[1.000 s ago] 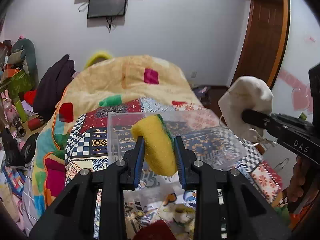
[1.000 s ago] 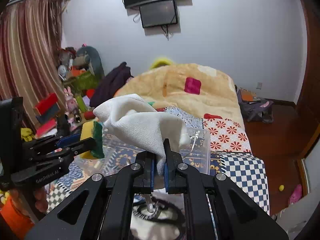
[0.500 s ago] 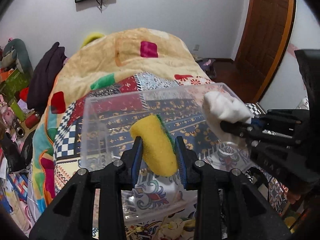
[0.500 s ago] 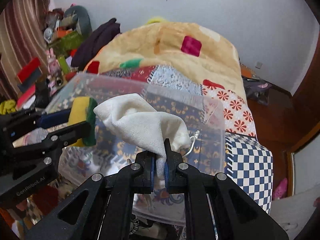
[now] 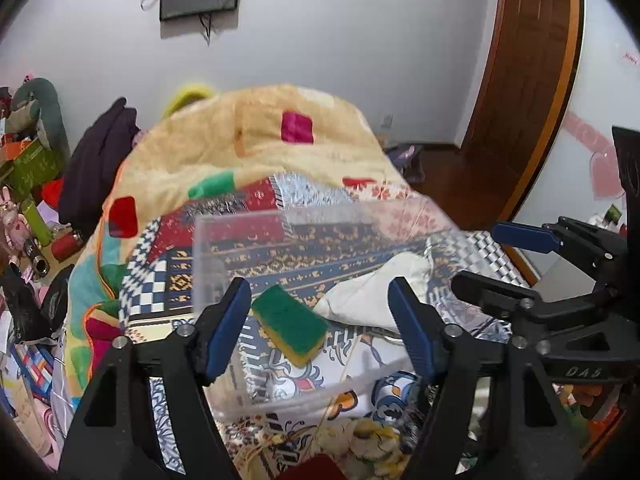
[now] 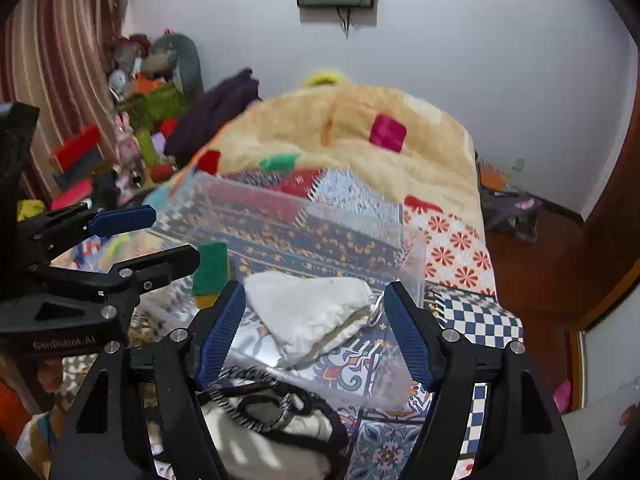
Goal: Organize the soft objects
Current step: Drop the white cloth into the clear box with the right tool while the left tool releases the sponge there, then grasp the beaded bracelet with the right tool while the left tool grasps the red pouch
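We start with the bed [image 5: 248,148], its patchwork quilt carrying a clear plastic bin [image 5: 240,224] that sits across the middle of both views. Both soft things lie inside that bin: the white cloth pouch [image 6: 312,312] toward its right end and the green-and-yellow sponge [image 5: 290,322] toward its left, green face up.

Our right gripper [image 6: 314,330] has its fingers [image 6: 222,330] spread wide and empty; the pouch lies directly ahead between them, its long axis running crosswise from one finger to the other, its metal clasp just beside the right one. Our left gripper [image 5: 318,326] is likewise spread wide with nothing held; the sponge lies just ahead, nearer the left finger [image 5: 224,330], its long axis slanting from upper left to lower right across the gap.

We judge both drops complete, so the coming move likely turns on what lies outside the bin. A black-and-white striped band [image 6: 276,408] on pale fabric sits below the right fingers, on our side of the bin wall, so the right hand looks nearer to it. More soft clutter lies below the left fingers, too blurred for us to name.
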The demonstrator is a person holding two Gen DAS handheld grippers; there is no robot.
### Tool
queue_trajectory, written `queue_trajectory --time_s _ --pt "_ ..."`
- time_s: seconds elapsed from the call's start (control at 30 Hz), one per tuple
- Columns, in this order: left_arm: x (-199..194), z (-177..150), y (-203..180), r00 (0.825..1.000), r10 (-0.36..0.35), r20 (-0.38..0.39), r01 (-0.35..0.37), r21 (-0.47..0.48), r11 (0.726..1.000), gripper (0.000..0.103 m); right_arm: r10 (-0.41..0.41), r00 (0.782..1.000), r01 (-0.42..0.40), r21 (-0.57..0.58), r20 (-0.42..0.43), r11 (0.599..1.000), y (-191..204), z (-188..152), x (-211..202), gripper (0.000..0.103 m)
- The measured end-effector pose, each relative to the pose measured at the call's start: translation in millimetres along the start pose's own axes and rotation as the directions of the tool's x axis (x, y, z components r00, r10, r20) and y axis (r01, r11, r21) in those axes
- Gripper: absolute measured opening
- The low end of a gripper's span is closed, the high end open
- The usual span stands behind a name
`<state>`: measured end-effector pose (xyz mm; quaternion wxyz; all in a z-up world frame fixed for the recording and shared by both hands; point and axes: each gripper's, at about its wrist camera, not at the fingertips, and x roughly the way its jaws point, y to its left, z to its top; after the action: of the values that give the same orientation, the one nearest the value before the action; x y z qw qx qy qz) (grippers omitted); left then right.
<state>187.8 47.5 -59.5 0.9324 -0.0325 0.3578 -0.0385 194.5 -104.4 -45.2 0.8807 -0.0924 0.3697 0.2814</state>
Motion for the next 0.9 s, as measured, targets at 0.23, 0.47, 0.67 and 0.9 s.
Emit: queue_trajectory --time_s 0.23,0.47,0.67,0.9 --pt "-40.8 -18.3 3.2 0.997 -0.006 0.079 0.008 -0.019 1.0 0.09 0.044 0.996 -0.048 0.046 0.077 0.998 -1.4 -18.5 -30.9 0.069" --pt "-51.1 -55.4 2.4 0.997 0.022 0.069 -0.023 0.001 1.0 0.093 0.063 0.995 -0.068 0.068 0.077 0.995 2.6 -46.9 -36.6 0.069" --pt "-42.6 -92.9 12.5 0.999 0.033 0.003 -0.033 -0.03 0.999 0.094 0.105 0.994 -0.107 0.106 0.029 0.989 1.5 -71.4 -24.4 0.067" --pt "-23.8 -132.9 35.1 0.995 0.01 -0.096 -0.023 -0.138 0.99 0.093 0.16 0.986 -0.151 0.16 -0.043 0.976 0.5 -82.3 0.1 0.044"
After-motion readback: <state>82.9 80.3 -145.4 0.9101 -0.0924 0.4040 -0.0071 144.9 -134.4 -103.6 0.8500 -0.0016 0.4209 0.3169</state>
